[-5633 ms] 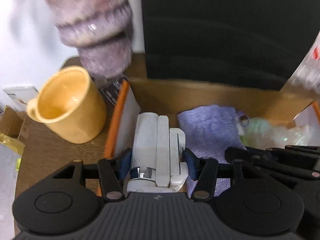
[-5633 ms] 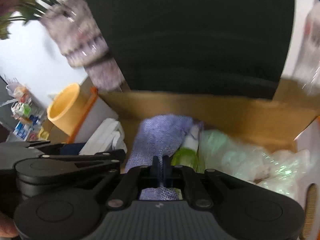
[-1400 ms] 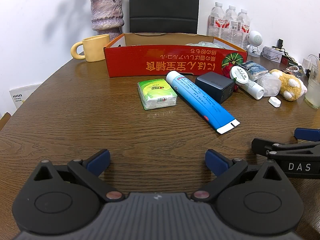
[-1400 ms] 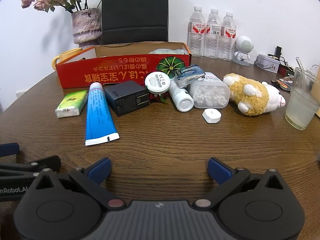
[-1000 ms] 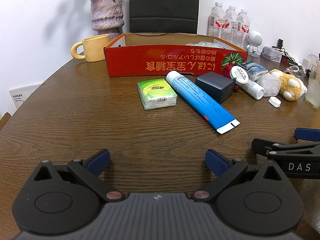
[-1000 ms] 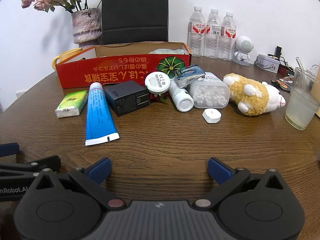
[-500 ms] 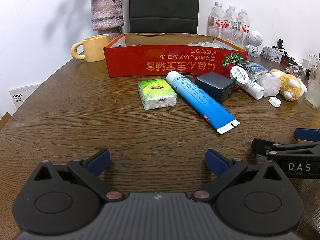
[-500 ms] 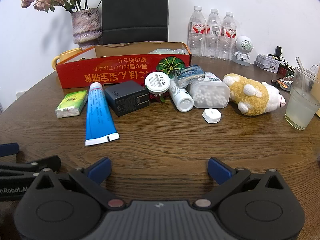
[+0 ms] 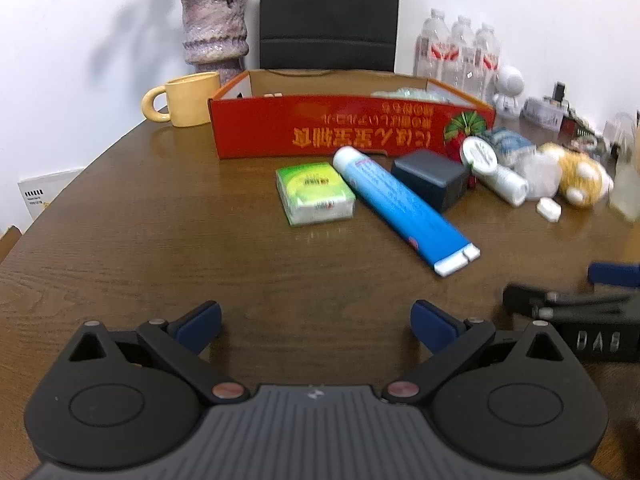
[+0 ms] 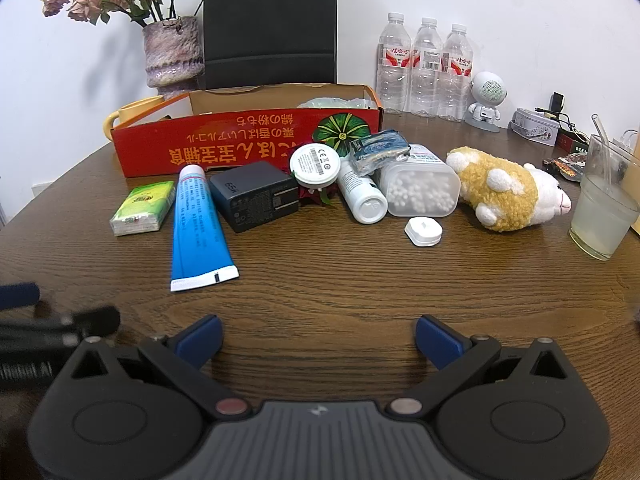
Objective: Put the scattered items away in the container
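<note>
A red cardboard box [image 9: 344, 132] [image 10: 240, 148] stands open at the back of the round wooden table. In front of it lie a green tissue pack [image 9: 314, 192] [image 10: 144, 208], a blue tube [image 9: 400, 204] [image 10: 198, 224], a dark charger [image 9: 430, 178] [image 10: 254, 196], a white round disc [image 10: 315, 165], a white bottle [image 10: 360, 196], a clear tub of cotton swabs [image 10: 418, 188], a small white pod [image 10: 423, 231] and a plush toy [image 10: 504, 190]. My left gripper [image 9: 316, 320] is open and empty near the front edge. My right gripper [image 10: 318, 334] is open and empty too.
A yellow mug [image 9: 188, 98] and a vase of flowers [image 9: 214, 36] stand left of the box, with a black chair [image 9: 328, 16] behind. Water bottles [image 10: 426, 66], a small robot figure [image 10: 486, 98] and a glass with a straw [image 10: 604, 212] stand at the right.
Since 5.6 s ago both grippers came back from the box, and the left let go of the white object. In the last half second the left view blurred and shifted slightly.
</note>
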{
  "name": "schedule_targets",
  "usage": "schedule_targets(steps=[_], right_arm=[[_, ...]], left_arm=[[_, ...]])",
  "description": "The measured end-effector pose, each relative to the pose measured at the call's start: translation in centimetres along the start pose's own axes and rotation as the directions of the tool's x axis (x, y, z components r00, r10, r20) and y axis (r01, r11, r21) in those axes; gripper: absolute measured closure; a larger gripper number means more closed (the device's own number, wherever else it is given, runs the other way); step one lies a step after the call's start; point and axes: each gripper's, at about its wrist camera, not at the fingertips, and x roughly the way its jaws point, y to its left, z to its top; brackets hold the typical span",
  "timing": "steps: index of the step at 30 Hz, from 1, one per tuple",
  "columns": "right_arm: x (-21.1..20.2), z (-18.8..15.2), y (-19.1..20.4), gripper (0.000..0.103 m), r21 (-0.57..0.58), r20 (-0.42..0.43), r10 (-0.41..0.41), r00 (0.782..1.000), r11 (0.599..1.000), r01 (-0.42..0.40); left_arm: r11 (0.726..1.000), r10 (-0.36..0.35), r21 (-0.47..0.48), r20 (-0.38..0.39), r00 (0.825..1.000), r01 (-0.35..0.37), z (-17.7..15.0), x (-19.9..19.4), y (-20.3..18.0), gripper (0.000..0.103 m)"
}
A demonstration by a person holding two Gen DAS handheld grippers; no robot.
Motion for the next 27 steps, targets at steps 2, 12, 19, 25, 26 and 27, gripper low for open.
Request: schedule_targets(steps=[2, 12, 19, 25, 26, 27], right_arm=[[0.0, 0.0, 0.0, 0.0, -0.001, 0.0, 0.001, 1.0, 1.0, -0.001], [1.0, 1.8, -3.2, 0.001, -0.056, -0.024, 0.038, 0.999, 0.998, -0.039], [3.8, 5.3, -7.2, 0.027, -0.024, 0.009, 0.039, 0.999, 0.999, -0.038], [6.7, 7.1, -8.0, 0.065, -0.063, -0.003, 0.076, 0.997, 0.995, -0.076], [6.7, 7.0, -8.2, 0.07, -0.06, 0.005, 0.077, 0.997, 0.995, -0.077], [6.7, 7.0, -8.4, 0.078, -0.057, 0.012, 0.077, 0.997, 0.995, -0.076]], left_arm=[[0.999, -0.004, -0.042, 0.029, 1.0, 0.005, 1.5, 0.4, 0.7, 0.0], [1.0, 0.009, 0.007, -0.037, 0.999, -0.009, 6.9, 7.1, 0.8, 0.005], [0.998, -0.011, 0.059, -0.057, 0.998, 0.015, 7.2, 8.6, 1.3, 0.052], [0.998, -0.041, 0.038, -0.064, 0.997, 0.043, 7.0, 7.8, 2.3, 0.055], [0.998, -0.044, 0.037, -0.062, 0.997, 0.047, 7.0, 7.8, 2.4, 0.056], [0.998, -0.045, 0.037, -0.061, 0.997, 0.047, 6.9, 7.6, 2.4, 0.056]])
